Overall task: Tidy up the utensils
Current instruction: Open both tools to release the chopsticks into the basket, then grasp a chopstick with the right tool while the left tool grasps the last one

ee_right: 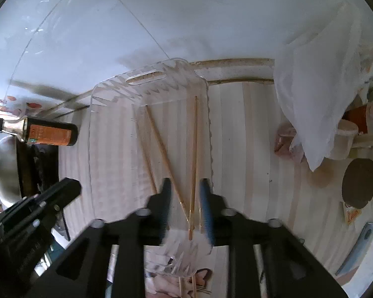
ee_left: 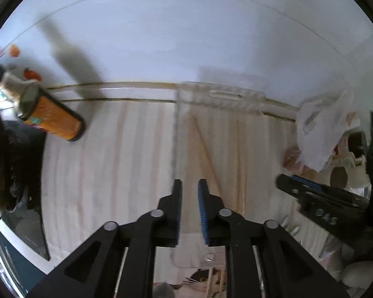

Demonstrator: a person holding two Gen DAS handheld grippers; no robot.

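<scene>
A clear plastic tray (ee_right: 146, 77) lies on the pale striped counter and holds several wooden chopsticks (ee_right: 161, 146). It also shows, blurred, in the left wrist view (ee_left: 223, 94) with chopsticks (ee_left: 207, 159) inside. My right gripper (ee_right: 185, 198) hovers open and empty over the tray's near end, with chopstick ends between its fingers. My left gripper (ee_left: 190, 198) hovers over the tray's left edge, its jaws a narrow gap apart, holding nothing. Each gripper shows in the other's view, the right one (ee_left: 318, 198) and the left one (ee_right: 37, 213).
An orange-labelled bottle (ee_right: 49, 131) lies at the left by a black hob (ee_left: 20, 164) and a steel pan (ee_right: 5, 168). A white plastic bag (ee_right: 318, 94) and small containers (ee_right: 345, 136) crowd the right. A white wall runs behind the counter. A blue-grey tool (ee_right: 358, 245) lies at the right front.
</scene>
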